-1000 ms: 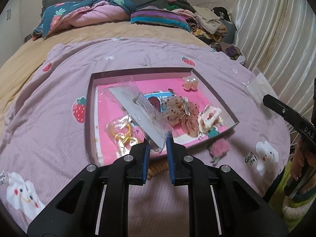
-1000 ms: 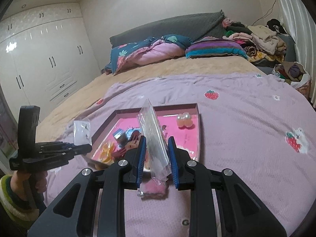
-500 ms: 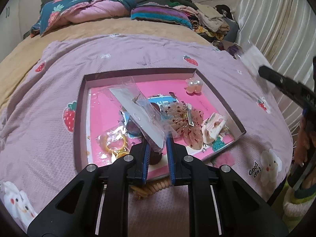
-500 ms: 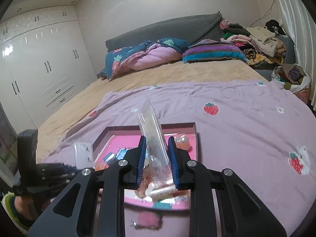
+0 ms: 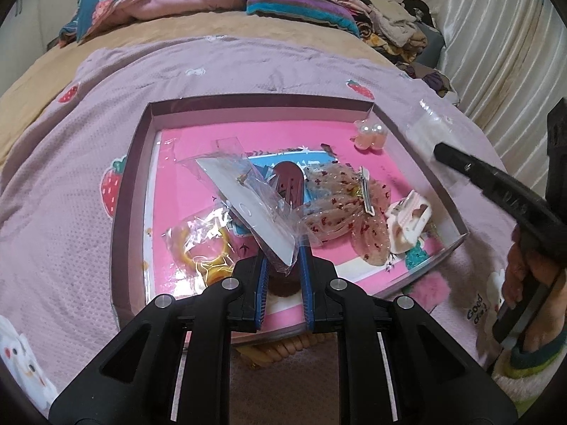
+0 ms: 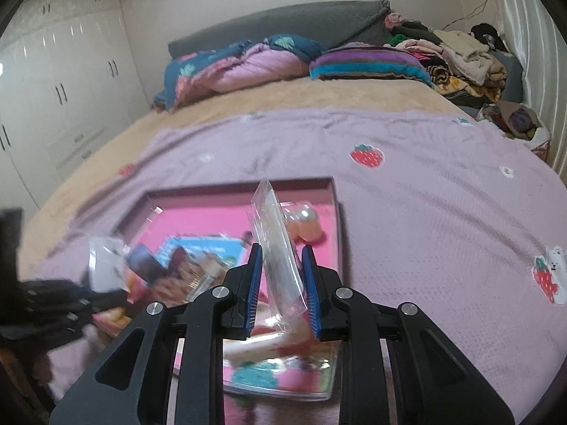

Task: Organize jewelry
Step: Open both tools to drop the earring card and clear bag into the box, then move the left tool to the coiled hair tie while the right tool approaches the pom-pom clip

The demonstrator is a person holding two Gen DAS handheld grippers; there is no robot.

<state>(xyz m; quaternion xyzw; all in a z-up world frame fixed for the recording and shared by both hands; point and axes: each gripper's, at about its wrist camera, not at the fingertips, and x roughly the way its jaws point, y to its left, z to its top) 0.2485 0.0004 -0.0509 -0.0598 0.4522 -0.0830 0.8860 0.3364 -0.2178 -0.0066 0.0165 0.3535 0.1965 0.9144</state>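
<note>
A shallow box with a pink floor [image 5: 198,163] lies on the purple bedspread and holds hair clips, a pearl clip [image 5: 370,136] and bagged yellow rings [image 5: 202,248]. My left gripper [image 5: 282,265] is shut on a clear bag with a white earring card [image 5: 248,198], held over the box's near side. My right gripper [image 6: 281,283] is shut on a clear plastic bag [image 6: 278,244], held upright over the box [image 6: 333,212]. The right gripper also shows in the left wrist view [image 5: 439,150], over the box's right wall.
A pink fluffy item [image 5: 430,288] and a beige coil hair tie [image 5: 273,349] lie on the bedspread just outside the box's near wall. Pillows and a clothes pile [image 6: 457,56] sit at the bed's head. A curtain [image 5: 503,46] hangs on the right.
Both grippers have moved forward over the box, each still holding its bag. The right gripper has swung in from the bed's right edge to above the box's right wall.
</note>
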